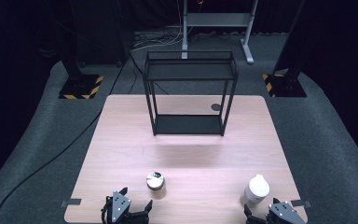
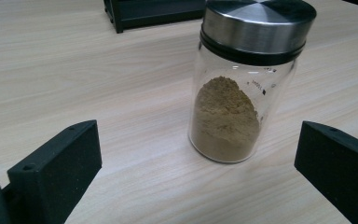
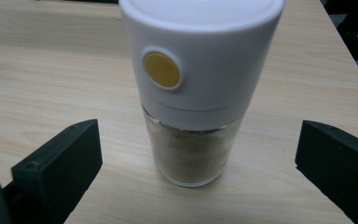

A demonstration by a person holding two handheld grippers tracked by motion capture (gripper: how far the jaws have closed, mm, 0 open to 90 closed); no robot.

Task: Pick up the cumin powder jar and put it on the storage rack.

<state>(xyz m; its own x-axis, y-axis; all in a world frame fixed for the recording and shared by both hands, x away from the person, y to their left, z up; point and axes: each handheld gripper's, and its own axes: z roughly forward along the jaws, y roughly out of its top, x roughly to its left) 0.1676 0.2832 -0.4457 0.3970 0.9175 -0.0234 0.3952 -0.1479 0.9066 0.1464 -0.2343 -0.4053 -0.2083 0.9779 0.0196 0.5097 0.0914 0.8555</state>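
Sitting near the front edge of the pale wood table (image 1: 121,140), white-capped glass grinder (image 3: 200,88) and steel-lidded glass jar of tan powder (image 2: 242,88) look rigid, slippery, breakable: grip mid-body; right gripper (image 3: 198,172) and left gripper (image 2: 198,172) jaws apart, empty.

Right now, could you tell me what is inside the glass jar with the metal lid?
The glass jar holds a mound of tan powder, heaped higher on one side, filling roughly the lower half. The metal lid hides anything directly beneath it.
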